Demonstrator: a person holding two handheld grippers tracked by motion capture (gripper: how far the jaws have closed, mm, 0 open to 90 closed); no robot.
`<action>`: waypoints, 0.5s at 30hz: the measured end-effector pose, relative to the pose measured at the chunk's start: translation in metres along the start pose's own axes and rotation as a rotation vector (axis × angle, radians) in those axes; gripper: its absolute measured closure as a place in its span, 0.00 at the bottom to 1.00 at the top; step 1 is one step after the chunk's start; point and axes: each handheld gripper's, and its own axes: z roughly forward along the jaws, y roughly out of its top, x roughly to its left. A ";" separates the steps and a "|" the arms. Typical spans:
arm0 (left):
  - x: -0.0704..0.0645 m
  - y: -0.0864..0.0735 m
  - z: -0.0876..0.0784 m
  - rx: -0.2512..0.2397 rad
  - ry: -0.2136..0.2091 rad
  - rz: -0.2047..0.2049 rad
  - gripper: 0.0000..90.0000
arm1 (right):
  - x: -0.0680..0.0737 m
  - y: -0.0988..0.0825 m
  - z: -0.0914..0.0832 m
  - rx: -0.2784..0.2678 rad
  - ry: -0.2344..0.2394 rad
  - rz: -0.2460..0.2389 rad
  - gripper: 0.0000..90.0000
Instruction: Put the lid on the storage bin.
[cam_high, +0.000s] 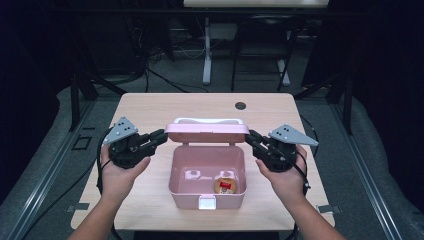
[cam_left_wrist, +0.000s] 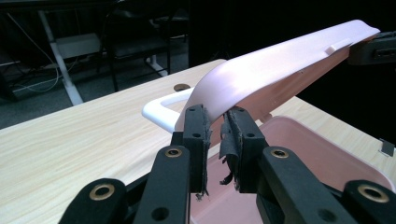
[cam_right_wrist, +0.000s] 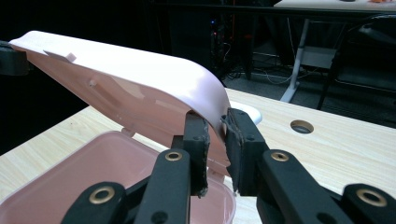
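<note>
Lid held at both ends
Your left gripper (cam_high: 161, 136) and right gripper (cam_high: 251, 137) each pinch the pink lid (cam_high: 207, 131); it looks light, stiff, slippery, so keep holding the side edges

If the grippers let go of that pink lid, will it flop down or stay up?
The pink lid probably drops shut: it stands half open over the box, pinched at its ends by the left gripper and right gripper. It looks stiff, keeping its curve between them. Its glossy surface may be slippery.
</note>
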 end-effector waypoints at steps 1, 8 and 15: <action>0.000 0.000 -0.001 0.003 -0.003 0.001 0.87 | 0.000 0.000 0.000 -0.001 0.001 0.000 0.87; -0.003 -0.003 -0.006 0.004 -0.007 0.002 0.87 | 0.002 -0.004 -0.003 0.002 0.006 -0.008 0.86; -0.005 -0.005 -0.009 0.010 -0.018 0.003 0.88 | 0.003 -0.007 -0.005 0.003 0.007 -0.010 0.86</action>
